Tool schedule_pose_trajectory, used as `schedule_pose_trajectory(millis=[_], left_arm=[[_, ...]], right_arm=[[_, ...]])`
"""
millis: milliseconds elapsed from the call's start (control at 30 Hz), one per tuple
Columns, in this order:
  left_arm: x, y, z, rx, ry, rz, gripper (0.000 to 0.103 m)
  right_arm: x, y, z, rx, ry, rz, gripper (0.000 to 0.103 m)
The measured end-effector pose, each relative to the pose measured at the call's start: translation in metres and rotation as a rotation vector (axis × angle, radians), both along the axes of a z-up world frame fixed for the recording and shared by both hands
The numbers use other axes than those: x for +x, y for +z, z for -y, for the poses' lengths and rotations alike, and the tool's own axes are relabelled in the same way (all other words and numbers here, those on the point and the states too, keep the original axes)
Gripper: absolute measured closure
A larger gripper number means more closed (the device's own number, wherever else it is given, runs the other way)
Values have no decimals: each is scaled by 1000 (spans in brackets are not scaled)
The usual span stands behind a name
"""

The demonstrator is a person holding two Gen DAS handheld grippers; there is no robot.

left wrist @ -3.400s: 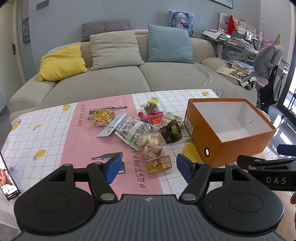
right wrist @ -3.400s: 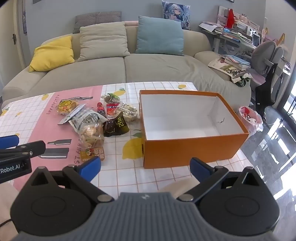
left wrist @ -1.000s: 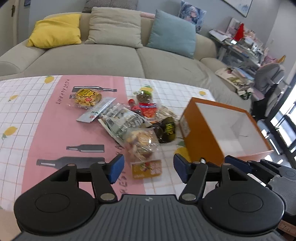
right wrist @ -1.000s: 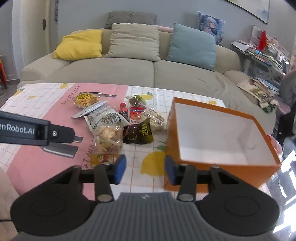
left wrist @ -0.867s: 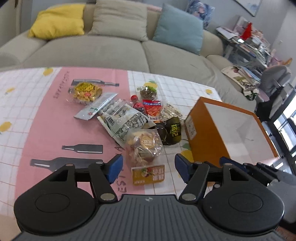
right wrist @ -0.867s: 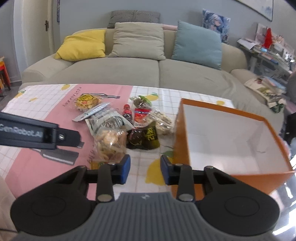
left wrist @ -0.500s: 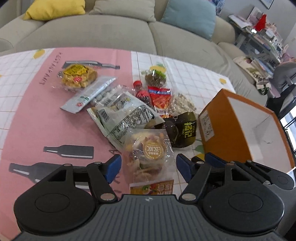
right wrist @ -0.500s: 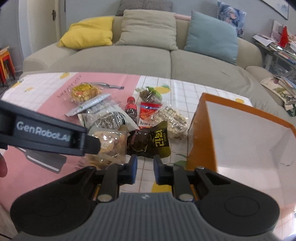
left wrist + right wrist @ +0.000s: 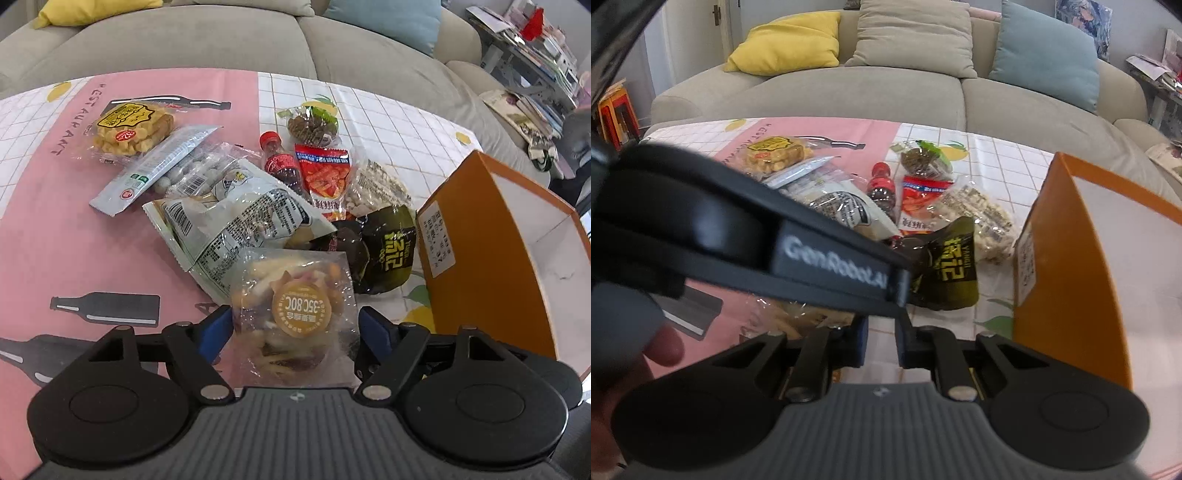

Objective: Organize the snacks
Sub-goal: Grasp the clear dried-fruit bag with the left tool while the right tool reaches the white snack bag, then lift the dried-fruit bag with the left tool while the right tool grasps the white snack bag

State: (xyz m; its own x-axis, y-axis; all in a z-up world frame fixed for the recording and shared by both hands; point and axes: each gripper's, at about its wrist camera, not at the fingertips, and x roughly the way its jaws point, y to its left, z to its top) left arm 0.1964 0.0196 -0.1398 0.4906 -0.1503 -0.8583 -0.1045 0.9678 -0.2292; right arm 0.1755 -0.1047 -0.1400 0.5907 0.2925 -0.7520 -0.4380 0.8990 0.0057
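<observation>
Straddling the clear mixed-snack bag (image 9: 295, 314), the left gripper (image 9: 295, 328) sits wide open, one blue pad on each side of the bag at the near edge of the pile; no squeeze yet, pads look just beside the film, contact unclear. Bag lies on the pink part of the tablecloth (image 9: 55, 229), its far end tucked against the white barcode bag (image 9: 236, 218).

Far left: yellow cookie pack (image 9: 129, 127), then the long silver candy pack (image 9: 151, 173). Middle far: small cola bottle (image 9: 277, 162), red chili-snack packet (image 9: 327, 177), clear nut bag (image 9: 376, 184). Dark green pouch (image 9: 388, 251) just right of the target. Orange box (image 9: 491, 258) at right, open, white inside, nothing seen in it.

Right gripper (image 9: 881, 343) nearly closed, small gap, holding nothing, low near the box's left wall.

To do it well, probably: close slowly on the bag's middle, not the loose film edge; lift straight up to clear the barcode bag; keep the right gripper out of the carry path; release low inside the box.
</observation>
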Motion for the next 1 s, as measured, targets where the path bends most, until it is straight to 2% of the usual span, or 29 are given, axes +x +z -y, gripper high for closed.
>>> schedule_pose_trajectory(millis=[133, 267, 467, 600, 700, 800, 867, 967, 1000], left_arm=[[-1, -5, -4, -8, -22, -12, 26], [-8, 1, -10, -8, -2, -8, 38], [-35, 26, -41, 1, 60, 33, 40], [-47, 37, -72, 66, 152, 56, 40], [-45, 34, -96, 100, 225, 40, 40], [-41, 32, -111, 104, 257, 48, 40], [-36, 28, -113, 130, 263, 54, 40], [-37, 20, -118, 101, 274, 42, 40], [-37, 18, -119, 91, 276, 38, 40]], right_arm=[[0, -5, 0, -3, 4, -34, 90], [-1, -7, 2, -21, -2, -25, 90], [-1, 0, 9, 17, -33, -32, 85], [3, 13, 0, 87, -35, -20, 80], [13, 23, -19, 124, -48, -18, 74], [27, 28, -39, 170, -87, -33, 64], [36, 29, -51, 184, -122, -50, 62], [51, 26, -65, 205, -190, -85, 48], [55, 24, -68, 202, -213, -92, 48]])
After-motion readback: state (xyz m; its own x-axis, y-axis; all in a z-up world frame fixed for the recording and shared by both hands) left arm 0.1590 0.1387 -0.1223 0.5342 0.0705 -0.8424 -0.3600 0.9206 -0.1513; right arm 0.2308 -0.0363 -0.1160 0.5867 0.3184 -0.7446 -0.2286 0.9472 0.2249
